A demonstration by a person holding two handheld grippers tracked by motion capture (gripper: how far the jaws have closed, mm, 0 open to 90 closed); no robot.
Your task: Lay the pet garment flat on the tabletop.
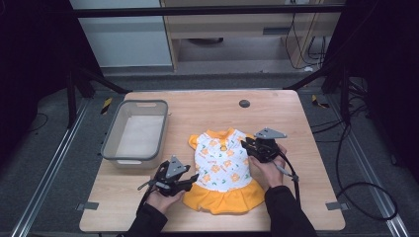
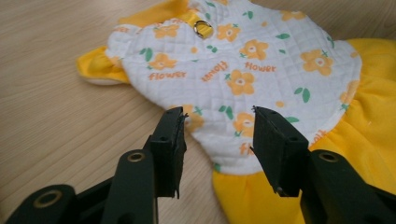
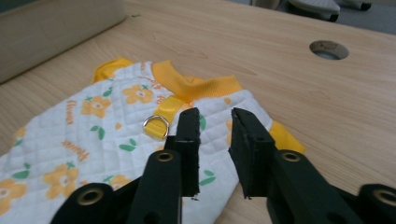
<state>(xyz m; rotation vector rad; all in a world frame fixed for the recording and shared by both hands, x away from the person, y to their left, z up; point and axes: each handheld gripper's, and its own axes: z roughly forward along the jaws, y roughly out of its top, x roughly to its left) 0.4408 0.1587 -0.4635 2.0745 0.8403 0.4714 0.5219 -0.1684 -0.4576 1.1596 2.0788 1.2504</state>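
left gripper (image 1: pixel 193 178): jaws spread, nothing between them, held low at the near left edge of the pet dress (image 1: pixel 223 170), where the white quilted body meets the yellow skirt; in the left gripper view the dress edge lies just past and between the jaw tips, whether touching cannot be told. right gripper (image 1: pixel 245 144): jaws apart with a narrower gap, empty, poised over the dress's far right shoulder, close to the yellow collar and beside the sleeve; the metal d-ring (image 3: pixel 156 126) on its yellow strap sits just left of the jaws in the right gripper view. dress: flat on the wooden table (image 1: pixel 207 106), collar away from the person, skirt toward them, roughly central. grey bin (image 1: pixel 135 131): empty, to the left of the dress, well apart. step, as judged: grasping the garment at two points, likely to fold or lift it. advice: lower each jaw pair so one jaw slips under the fabric edge, take only a single hem, close both together, keep clear of the d-ring.
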